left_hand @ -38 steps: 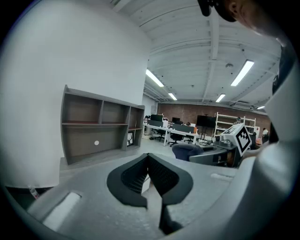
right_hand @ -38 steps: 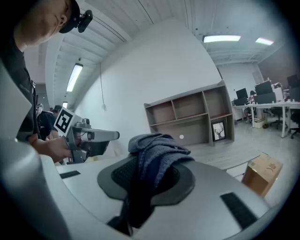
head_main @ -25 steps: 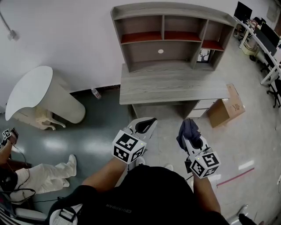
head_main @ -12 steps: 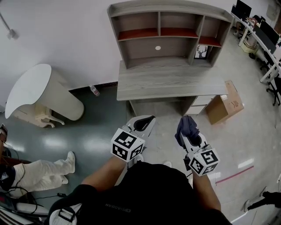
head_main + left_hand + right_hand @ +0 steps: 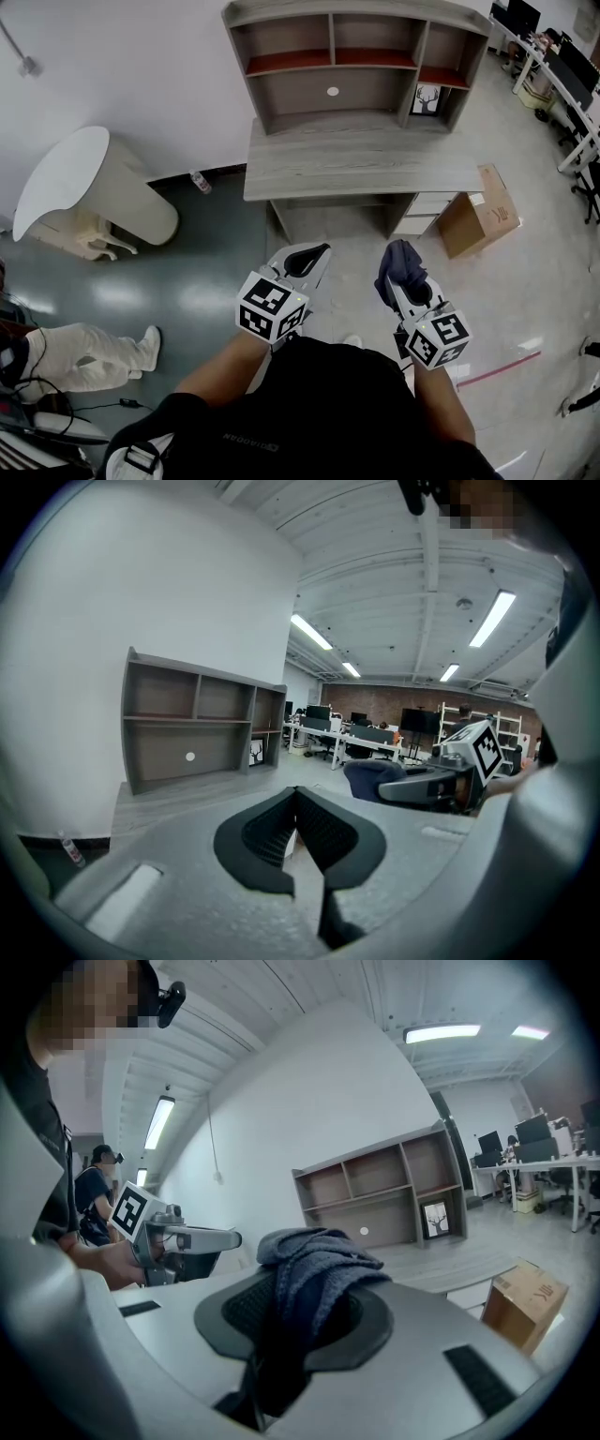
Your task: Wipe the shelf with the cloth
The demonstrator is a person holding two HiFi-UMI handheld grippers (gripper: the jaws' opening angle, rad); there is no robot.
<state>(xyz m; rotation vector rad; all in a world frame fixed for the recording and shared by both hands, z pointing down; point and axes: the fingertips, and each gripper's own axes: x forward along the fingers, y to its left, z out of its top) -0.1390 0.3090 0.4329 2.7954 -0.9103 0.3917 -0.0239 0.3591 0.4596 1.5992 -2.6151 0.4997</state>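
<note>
Cloth (image 5: 314, 1265) bunched, clamped in R gripper (image 5: 403, 275), sticking forward toward shelf (image 5: 356, 56); L gripper (image 5: 307, 256) closed, seemingly empty.

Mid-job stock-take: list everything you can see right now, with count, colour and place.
shelf unit: 1, grey wood with red boards, against the wall
framed picture: 1, black and white, lower right compartment
cardboard box: 1, brown, floor right of the shelf unit
round table: 1, white, left by the wall
bottle: 1, clear-looking, floor by the wall
person: 1, white trousers, far left
cloth: 1, dark blue, in the right jaws
left hand-held gripper: 1, grey, shut, empty
right hand-held gripper: 1, grey, shut on the cloth
</note>
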